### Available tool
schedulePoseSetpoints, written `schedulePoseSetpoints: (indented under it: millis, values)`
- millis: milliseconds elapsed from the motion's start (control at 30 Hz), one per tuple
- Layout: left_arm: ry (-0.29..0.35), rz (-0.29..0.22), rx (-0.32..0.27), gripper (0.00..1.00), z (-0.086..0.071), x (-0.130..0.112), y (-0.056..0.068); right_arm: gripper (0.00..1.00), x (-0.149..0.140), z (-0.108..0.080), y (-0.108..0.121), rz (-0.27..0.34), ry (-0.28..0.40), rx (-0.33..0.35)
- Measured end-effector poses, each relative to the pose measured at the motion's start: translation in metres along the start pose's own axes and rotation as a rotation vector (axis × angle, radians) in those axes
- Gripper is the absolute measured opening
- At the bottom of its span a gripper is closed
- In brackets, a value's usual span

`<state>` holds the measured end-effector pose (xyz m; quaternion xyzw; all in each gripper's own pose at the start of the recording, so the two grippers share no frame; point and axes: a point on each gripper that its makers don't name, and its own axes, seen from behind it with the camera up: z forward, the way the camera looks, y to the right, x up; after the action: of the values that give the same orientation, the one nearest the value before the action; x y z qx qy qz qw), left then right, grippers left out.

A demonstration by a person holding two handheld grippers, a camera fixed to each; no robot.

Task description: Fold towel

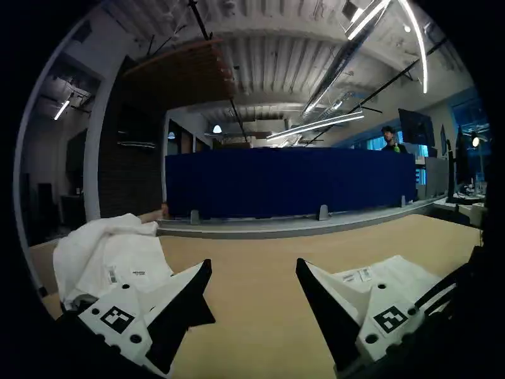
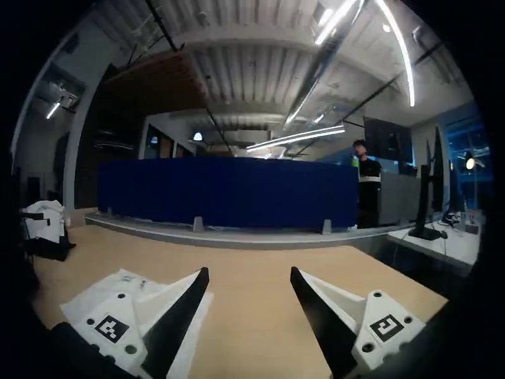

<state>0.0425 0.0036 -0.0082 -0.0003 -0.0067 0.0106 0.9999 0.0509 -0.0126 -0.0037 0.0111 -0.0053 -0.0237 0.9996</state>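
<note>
A flat white towel (image 1: 398,271) lies on the tan table (image 1: 265,303) low on the right of the left gripper view, partly behind the right finger. That same towel (image 2: 117,284) appears low on the left of the right gripper view. A crumpled white towel pile (image 1: 107,249) sits on the left of the left gripper view. My left gripper (image 1: 252,268) is open above bare tabletop, holding nothing. My right gripper (image 2: 248,275) is also open and holds nothing. At the far left of the right gripper view a white cloth bundle (image 2: 44,218) rests over a dark shape.
A blue partition (image 1: 284,180) on a grey base runs along the table's far edge. A person (image 2: 367,180) stands behind it on the right. A neighbouring desk (image 2: 442,243) with monitors stands at the right. The table edge (image 2: 404,278) drops off on the right.
</note>
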Motion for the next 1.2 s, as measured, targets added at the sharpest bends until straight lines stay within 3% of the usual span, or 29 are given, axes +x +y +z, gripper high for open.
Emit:
schedulePoseSetpoints:
  millis: [200,400,633,900,1200]
  values:
    - [-0.008,-0.032,-0.008,0.99,-0.014,0.053,0.002,1.00,0.058,-0.010,-0.024,0.001,-0.007,0.062]
    - [-0.028,-0.009,-0.010,0.99,-0.028,0.103,-0.003,1.00,0.115,-0.018,-0.036,0.039,-0.025,0.071]
    - [-0.046,-0.011,-0.021,0.99,-0.044,0.150,-0.010,1.00,0.158,-0.022,-0.051,0.040,-0.041,0.092]
    - [-0.067,-0.015,-0.067,0.99,-0.049,0.170,-0.010,1.00,0.178,-0.019,-0.065,0.042,-0.055,0.114]
    - [-0.105,-0.010,-0.135,0.99,-0.050,0.168,0.001,1.00,0.190,-0.022,-0.076,-0.026,-0.055,0.136]
